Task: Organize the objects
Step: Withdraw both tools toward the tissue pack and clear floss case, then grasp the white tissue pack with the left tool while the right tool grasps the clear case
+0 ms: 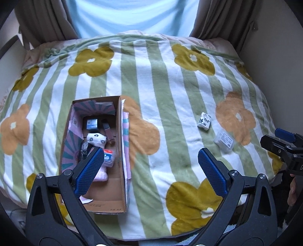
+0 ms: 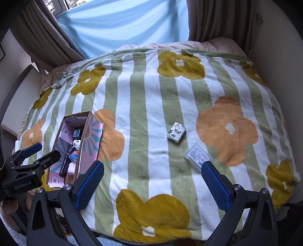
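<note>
An open cardboard box (image 1: 121,132) (image 2: 83,138) lies on the flowered blanket and holds several small items, among them a white sock bundle (image 1: 96,139) and a dark blue box (image 1: 92,124). A white printed tissue pack (image 1: 204,121) (image 2: 176,131) and a clear plastic case (image 1: 224,142) (image 2: 197,157) lie on the blanket to the right. My left gripper (image 1: 150,165) is open and empty, its left finger over the box. My right gripper (image 2: 152,177) is open and empty, its right finger just short of the clear case.
The striped flower blanket (image 1: 161,98) (image 2: 144,113) covers a bed. Brown curtains (image 1: 43,20) and a light blue sheet (image 1: 130,17) hang behind it. Walls close both sides. The bed's near edge drops off below the grippers.
</note>
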`<state>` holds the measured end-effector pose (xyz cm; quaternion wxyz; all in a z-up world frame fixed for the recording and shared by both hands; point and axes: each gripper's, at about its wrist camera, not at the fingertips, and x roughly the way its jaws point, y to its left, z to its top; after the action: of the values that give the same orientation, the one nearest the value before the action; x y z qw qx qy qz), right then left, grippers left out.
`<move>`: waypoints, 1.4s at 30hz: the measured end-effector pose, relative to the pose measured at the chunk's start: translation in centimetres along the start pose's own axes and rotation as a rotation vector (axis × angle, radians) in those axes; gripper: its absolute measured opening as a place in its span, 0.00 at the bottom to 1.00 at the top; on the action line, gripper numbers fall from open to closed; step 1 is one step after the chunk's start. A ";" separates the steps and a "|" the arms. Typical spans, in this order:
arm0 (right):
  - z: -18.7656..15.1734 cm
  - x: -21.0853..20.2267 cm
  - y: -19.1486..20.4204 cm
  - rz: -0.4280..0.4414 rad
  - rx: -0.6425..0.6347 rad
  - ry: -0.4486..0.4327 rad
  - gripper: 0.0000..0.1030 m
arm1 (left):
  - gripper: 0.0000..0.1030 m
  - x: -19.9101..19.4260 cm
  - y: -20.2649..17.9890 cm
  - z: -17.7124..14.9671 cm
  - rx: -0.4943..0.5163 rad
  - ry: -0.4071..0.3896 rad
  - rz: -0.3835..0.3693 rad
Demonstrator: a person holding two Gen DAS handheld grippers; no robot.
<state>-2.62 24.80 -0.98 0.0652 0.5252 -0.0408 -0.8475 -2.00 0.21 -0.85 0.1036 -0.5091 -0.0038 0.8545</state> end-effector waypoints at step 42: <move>-4.3 23.5 -14.9 -0.237 0.639 0.135 0.94 | 0.79 36.9 -20.1 5.3 0.469 0.379 -0.195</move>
<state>-10.13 35.97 -25.76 -0.1990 0.5750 -0.2383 -0.7570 -20.14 27.05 -28.10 0.2984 -0.6188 0.1642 0.7079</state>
